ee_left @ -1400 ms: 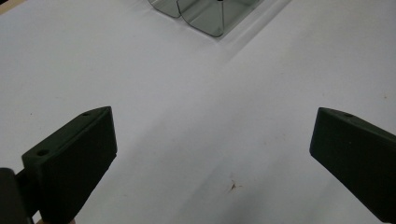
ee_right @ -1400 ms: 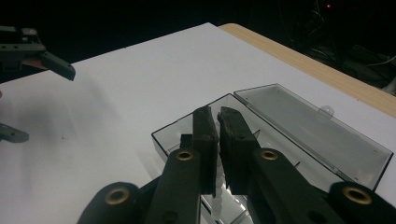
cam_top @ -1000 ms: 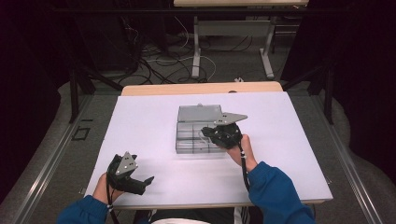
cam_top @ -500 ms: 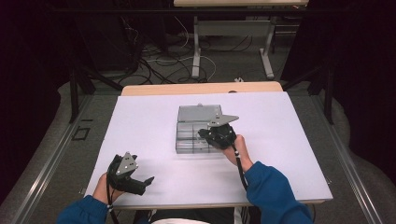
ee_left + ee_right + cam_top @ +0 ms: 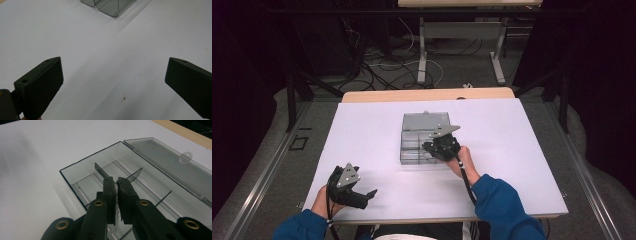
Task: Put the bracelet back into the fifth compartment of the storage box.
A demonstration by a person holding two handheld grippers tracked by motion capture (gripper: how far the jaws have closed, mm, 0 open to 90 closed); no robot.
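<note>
While I watch from the high view, the clear divided box (image 5: pixel 424 137) sits mid-tabletop, lid laid back toward the far edge. My right gripper (image 5: pixel 436 148) reaches over its near right corner, and my left gripper (image 5: pixel 362 195) waits by the near left corner, likely kept clear. Through the left gripper view its jaws gape wide, holding nothing. Through the right gripper view the jaws are pinched on a thin divider (image 5: pixel 103 172) standing in the box, probably to seat or lift it.

no readable text, label, brand or number anywhere. clear plastic box (image 5: pixel 140 177) bears no print. white table cover (image 5: pixel 362 145) is plain, bar a small brown speck at 5 o'clock in the left gripper view.
</note>
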